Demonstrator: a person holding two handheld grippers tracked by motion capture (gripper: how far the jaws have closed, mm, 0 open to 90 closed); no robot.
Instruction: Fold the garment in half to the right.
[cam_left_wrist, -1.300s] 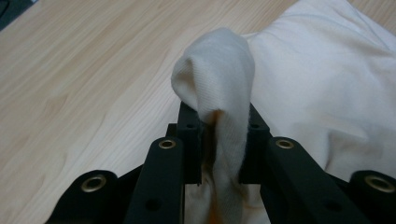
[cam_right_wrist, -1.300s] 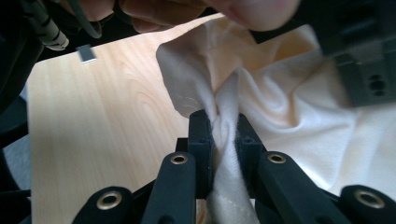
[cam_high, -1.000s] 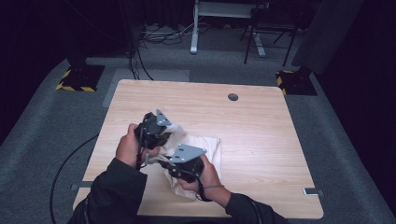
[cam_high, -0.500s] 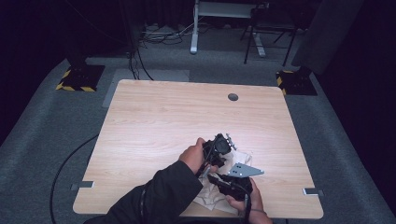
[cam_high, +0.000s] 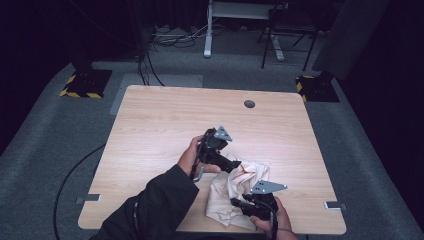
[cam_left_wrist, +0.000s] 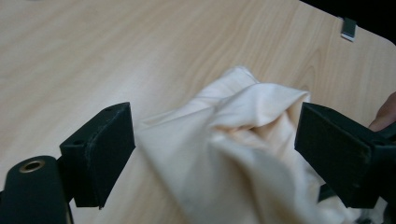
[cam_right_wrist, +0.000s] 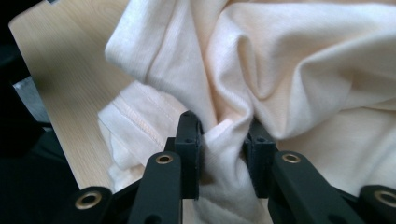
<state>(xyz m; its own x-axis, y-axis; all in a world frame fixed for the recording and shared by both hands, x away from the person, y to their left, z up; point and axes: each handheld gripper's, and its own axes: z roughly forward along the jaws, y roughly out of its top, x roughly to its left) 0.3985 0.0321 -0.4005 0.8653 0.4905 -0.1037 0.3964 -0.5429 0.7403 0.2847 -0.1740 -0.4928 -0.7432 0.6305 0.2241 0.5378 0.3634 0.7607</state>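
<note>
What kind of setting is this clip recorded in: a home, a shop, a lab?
Most likely a lab or recording studio. A bare wooden table stands alone on grey carpet with dark surroundings, loose cables run along the floor behind it, and hazard-striped blocks sit near its far corners. The only work item is a cream cloth.
</note>
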